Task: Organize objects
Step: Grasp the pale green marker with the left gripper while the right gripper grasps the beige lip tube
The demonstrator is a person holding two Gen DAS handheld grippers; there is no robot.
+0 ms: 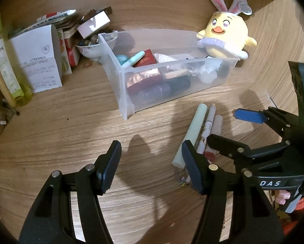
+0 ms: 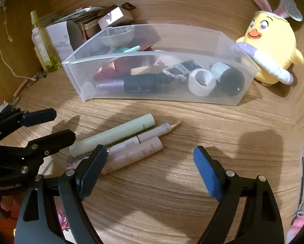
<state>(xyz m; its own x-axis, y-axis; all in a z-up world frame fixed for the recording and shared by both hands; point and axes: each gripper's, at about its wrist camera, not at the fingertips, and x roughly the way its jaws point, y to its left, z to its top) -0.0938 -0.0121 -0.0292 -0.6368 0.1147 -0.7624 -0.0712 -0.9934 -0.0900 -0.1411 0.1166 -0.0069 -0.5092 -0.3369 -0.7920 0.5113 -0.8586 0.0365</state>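
Three slim tubes lie side by side on the wooden table [image 2: 192, 142]: one pale green tube [image 2: 113, 135], two pink tubes [image 2: 135, 152]. One clear bin [image 2: 152, 99] and one yellow chick plush [image 2: 271, 46] sit behind. Left gripper [image 1: 152, 166] and right gripper [image 2: 150, 170] both gape, holding nothing.

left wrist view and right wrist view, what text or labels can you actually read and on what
"DAS": white letters on the right gripper body, left wrist view; the start may be cut off.
White paper slip: printed lines, too blurred.
Green bottle: label too blurred.
Pink tube: script and small print, unreadable.
Left gripper body: white lettering, too dark.
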